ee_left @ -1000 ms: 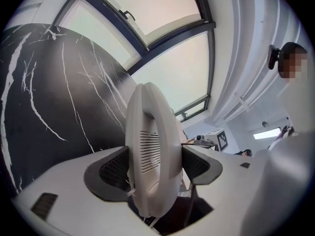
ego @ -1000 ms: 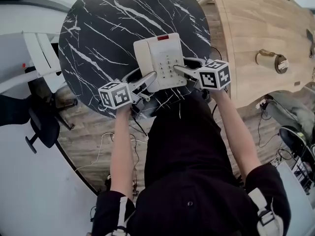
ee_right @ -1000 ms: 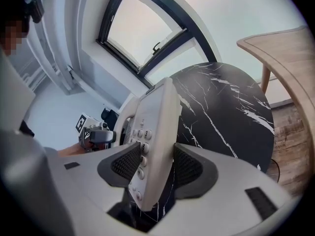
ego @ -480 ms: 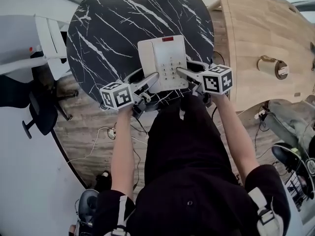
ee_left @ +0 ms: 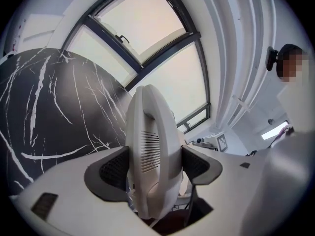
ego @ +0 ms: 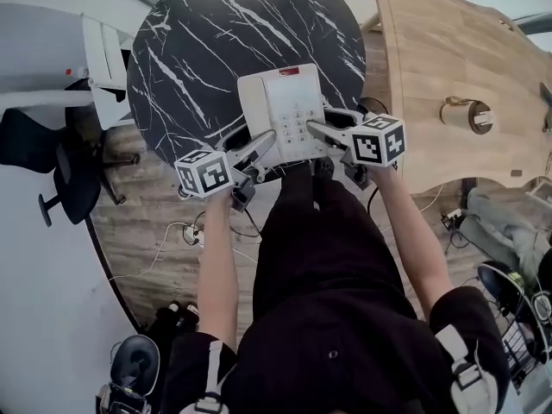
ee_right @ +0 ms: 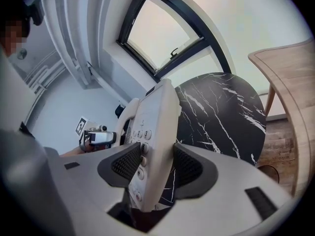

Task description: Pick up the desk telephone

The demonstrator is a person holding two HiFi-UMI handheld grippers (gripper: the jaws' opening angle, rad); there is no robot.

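Observation:
A white desk telephone (ego: 285,110) with a keypad and a red strip at its far end is held over the near edge of the round black marble table (ego: 198,59). My left gripper (ego: 264,140) is shut on its left side, where the handset (ee_left: 150,151) fills the space between the pads (ee_left: 114,168). My right gripper (ego: 316,129) is shut on the keypad side (ee_right: 155,127), with number buttons showing by the left pad (ee_right: 129,163). In the gripper views the telephone stands clear of the table top.
A wooden desk (ego: 440,50) stands to the right with a small round object (ego: 466,115) on it. A black office chair (ego: 65,175) and a white desk (ego: 52,67) are at the left. Cables (ego: 185,231) lie on the wood floor below.
Both grippers have kept their hold on the telephone. It now sits closer to the table's near edge, and the floor below has shifted in view.

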